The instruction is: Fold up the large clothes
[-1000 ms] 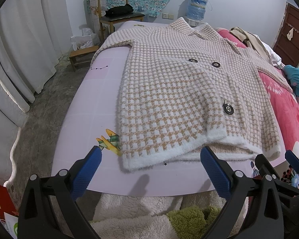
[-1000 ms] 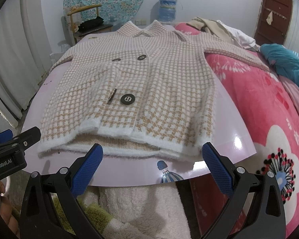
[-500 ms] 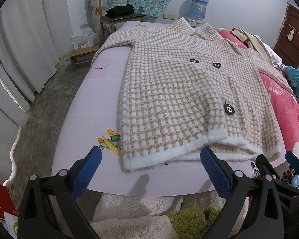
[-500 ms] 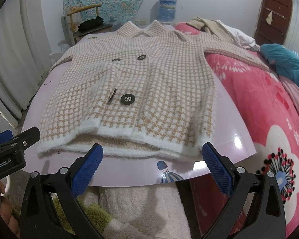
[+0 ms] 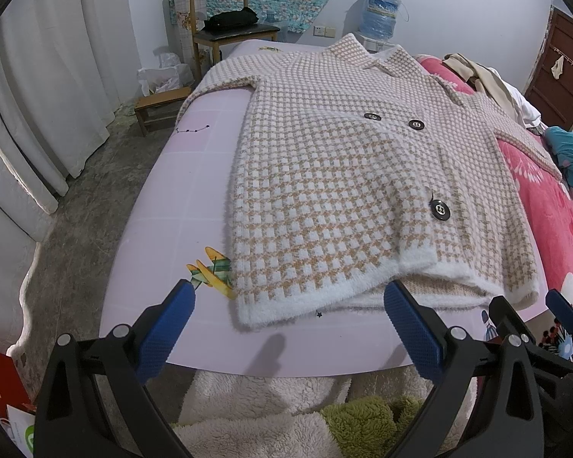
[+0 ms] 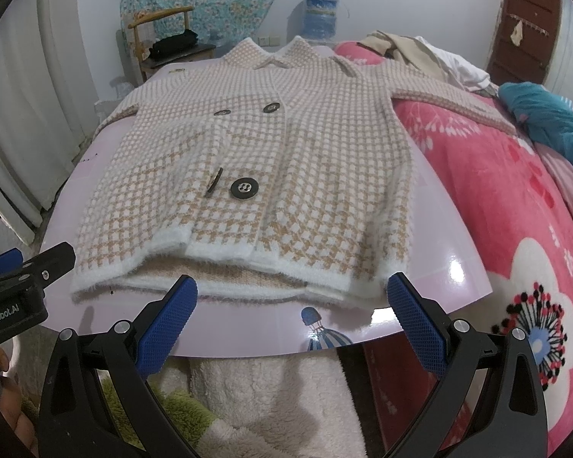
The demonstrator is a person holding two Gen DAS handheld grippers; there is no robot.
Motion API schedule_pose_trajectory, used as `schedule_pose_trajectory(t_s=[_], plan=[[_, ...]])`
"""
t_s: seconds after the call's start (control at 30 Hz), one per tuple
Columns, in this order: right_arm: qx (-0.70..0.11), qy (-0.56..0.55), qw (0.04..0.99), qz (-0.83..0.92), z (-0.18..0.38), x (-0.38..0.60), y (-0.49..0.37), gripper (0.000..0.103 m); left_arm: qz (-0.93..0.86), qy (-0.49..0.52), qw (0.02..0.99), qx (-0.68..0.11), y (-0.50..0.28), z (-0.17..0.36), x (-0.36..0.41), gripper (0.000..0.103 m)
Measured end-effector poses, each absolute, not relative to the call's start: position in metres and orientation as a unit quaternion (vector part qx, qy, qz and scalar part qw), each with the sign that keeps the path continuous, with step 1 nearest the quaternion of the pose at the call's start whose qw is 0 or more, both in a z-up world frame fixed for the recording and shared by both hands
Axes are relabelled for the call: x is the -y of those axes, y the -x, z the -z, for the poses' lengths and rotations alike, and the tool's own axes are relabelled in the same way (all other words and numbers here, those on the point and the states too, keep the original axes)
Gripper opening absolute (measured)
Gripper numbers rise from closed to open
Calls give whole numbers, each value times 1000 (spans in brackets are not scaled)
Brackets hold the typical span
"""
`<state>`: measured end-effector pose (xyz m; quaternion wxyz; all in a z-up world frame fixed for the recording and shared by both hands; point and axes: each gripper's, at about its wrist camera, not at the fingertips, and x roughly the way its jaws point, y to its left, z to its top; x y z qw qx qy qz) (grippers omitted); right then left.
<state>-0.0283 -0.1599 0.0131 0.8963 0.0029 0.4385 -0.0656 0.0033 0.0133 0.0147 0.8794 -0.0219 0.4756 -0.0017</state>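
A beige and white checked fuzzy coat (image 5: 347, 191) (image 6: 271, 175) with dark buttons lies flat, front up, on a glossy pink board (image 5: 172, 236) (image 6: 431, 259), its collar far and its white hem near. My left gripper (image 5: 290, 324) hovers open just short of the hem's left corner, holding nothing. Open too, my right gripper (image 6: 292, 313) hangs before the hem's middle and right part, apart from the cloth. The left gripper's body (image 6: 15, 290) shows at the left edge of the right wrist view. The coat's right sleeve stretches over a pink blanket (image 6: 515, 206).
A fluffy white and green blanket (image 5: 286, 420) lies below the board's near edge. Behind stand a wooden chair (image 5: 225, 34) with a black bag, a small stool (image 5: 160, 107), a water bottle (image 5: 380, 11) and white curtains (image 5: 38, 95). Piled clothes (image 6: 420, 53) and a teal cloth (image 6: 546, 114) lie on the bed.
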Motion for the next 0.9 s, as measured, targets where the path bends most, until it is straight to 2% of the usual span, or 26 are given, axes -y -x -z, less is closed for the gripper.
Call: schedule_pose_trajectory(t_s=[0.9], plan=[[-446,30,890,90,-7,155,-14,96,2,14,874,-485,-42,2,-22,97]])
